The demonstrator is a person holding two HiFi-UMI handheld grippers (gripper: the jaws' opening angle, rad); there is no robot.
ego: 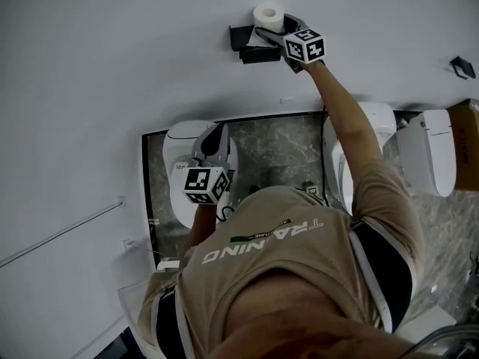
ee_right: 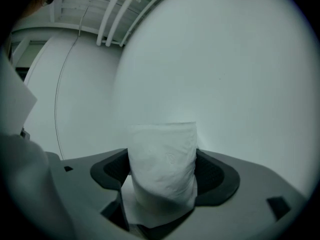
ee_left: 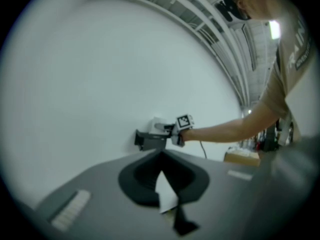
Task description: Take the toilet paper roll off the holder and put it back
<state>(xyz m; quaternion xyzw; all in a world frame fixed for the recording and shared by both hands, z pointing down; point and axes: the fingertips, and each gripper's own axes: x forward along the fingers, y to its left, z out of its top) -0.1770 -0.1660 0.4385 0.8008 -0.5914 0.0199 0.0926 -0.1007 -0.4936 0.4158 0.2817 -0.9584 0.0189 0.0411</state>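
A white toilet paper roll (ego: 268, 13) (ee_right: 164, 159) stands upright between the jaws of my right gripper (ego: 269, 27) (ee_right: 164, 176), which is shut on it. The roll is close against the white wall, just above the black holder (ego: 247, 40) (ee_left: 149, 140); whether they touch I cannot tell. In the left gripper view the roll (ee_left: 159, 124) and the right gripper (ee_left: 172, 130) show far off at the wall. My left gripper (ego: 213, 137) (ee_left: 161, 156) hangs low, well short of the wall, jaws shut, with a white sliver showing between them.
Three white toilets (ego: 185, 142) (ego: 358, 152) (ego: 430, 152) stand along the wall on dark marbled floor (ego: 277, 148). A thin metal rail (ego: 60, 238) runs on the wall at left. A small black fitting (ego: 462, 66) is on the wall at right. A cardboard box (ee_left: 242, 157) sits beyond.
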